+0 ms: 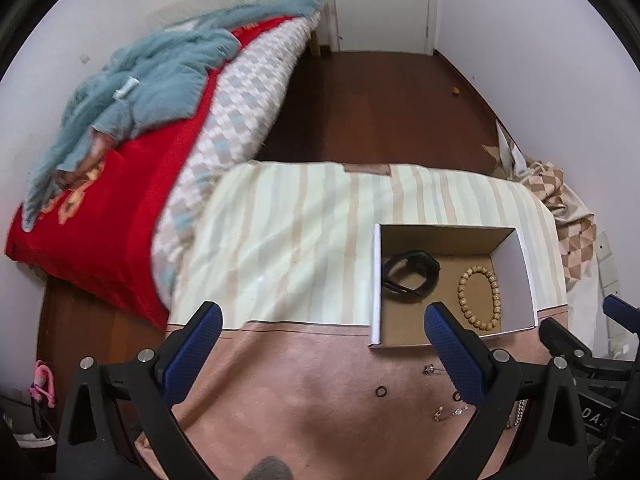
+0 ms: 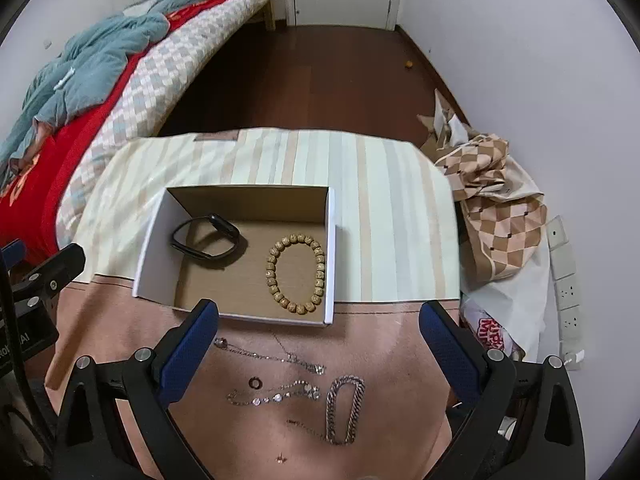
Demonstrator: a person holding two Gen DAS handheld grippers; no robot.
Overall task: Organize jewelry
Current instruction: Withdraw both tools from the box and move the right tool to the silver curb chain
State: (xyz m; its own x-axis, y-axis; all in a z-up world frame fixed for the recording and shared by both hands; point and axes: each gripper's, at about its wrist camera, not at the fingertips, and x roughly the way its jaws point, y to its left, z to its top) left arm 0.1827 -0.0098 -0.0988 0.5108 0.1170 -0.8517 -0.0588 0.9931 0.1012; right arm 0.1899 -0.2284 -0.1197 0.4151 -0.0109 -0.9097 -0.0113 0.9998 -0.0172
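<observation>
box (image 2: 234,256): open cardboard, white walls, on the striped part of the desk cloth, long axis left-right in the right wrist view
bead bracelet (image 2: 296,273): tan, flat in box's right half, oval long axis running away from camera
watch (image 2: 206,242): black band, box's left half, on its edge, loop open upward
chunky chain (image 2: 345,408): silver loop on pink cloth before the box, long axis near-far
thin necklace (image 2: 272,356): strung left-right just before the box
rhinestone chain (image 2: 276,394): lies left-right, beside chunky chain
small ring (image 2: 255,382): dark, between the two chains
left tongs (image 1: 324,344): spread, nothing between them
right tongs (image 2: 320,336): spread, nothing between them, over loose jewelry
desk (image 2: 384,216): cloth-covered, striped far half, pink near half
room: bed (image 1: 120,200) with red cover at left, dark wood floor (image 2: 320,76), white door (image 1: 382,4)
</observation>
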